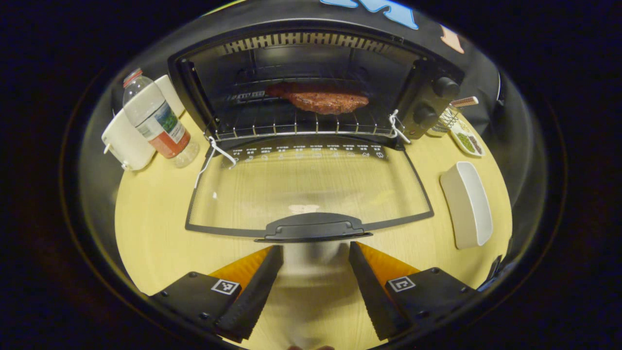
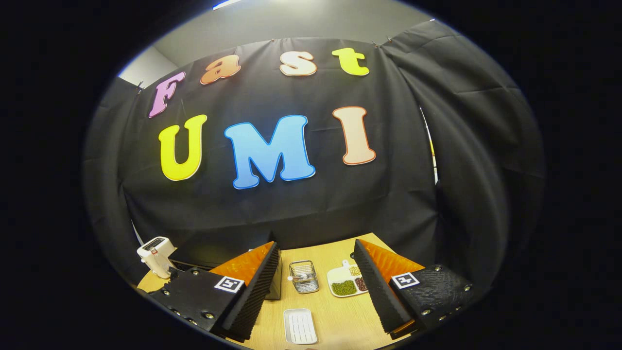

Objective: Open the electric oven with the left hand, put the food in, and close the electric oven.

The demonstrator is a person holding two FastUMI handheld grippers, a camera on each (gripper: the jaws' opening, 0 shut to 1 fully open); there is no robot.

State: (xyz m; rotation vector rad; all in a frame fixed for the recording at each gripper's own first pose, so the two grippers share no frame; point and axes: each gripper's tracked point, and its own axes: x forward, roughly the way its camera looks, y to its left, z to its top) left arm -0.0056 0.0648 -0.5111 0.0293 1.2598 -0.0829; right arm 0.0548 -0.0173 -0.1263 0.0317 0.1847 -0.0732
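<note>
inside, steak (image 1: 323,100) on oven (image 1: 311,82) rack; right tongs (image 2: 316,287) face wall.

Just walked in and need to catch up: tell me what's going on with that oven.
A person is working with two handheld tongs. The electric oven stands open, its glass door folded down flat, and the food, a reddish-brown slab, already lies on the rack inside. The left tongs are open, just short of the door handle, touching nothing. The right tongs are open and empty, raised above the table. Closing the door is what's left.
</note>
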